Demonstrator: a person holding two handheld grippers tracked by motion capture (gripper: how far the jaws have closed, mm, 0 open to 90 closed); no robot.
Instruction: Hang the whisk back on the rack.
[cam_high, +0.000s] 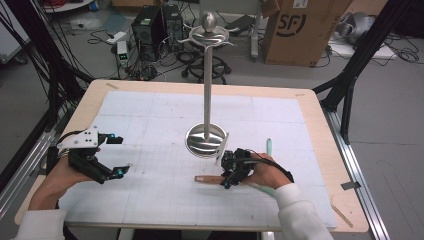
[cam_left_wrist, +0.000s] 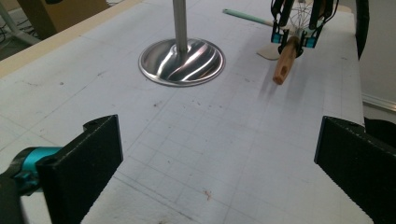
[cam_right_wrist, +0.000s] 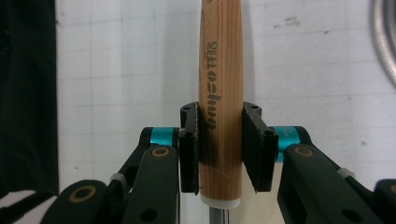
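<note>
A wooden handle (cam_right_wrist: 220, 84) with printed lettering runs straight up between my right gripper's (cam_right_wrist: 220, 147) jaws, and both pads press on its sides. From the left gripper view that same handle (cam_left_wrist: 285, 60) points toward the camera, low over the white mat, with thin whisk wires (cam_left_wrist: 301, 14) behind the right gripper (cam_left_wrist: 293, 39). In the high view the right gripper (cam_high: 227, 182) holds the handle (cam_high: 207, 179) just in front of the steel stand's round base (cam_high: 206, 140). My left gripper (cam_high: 121, 156) rests at the mat's left side, jaws wide apart and empty (cam_left_wrist: 219, 163).
The steel stand's tall pole (cam_high: 207, 85) rises from the mat's middle, with hook arms and a ball at the top. A teal-handled spatula (cam_high: 269, 147) lies to the right of the base, partly under the right hand. The wooden table edge (cam_high: 320, 115) frames the mat.
</note>
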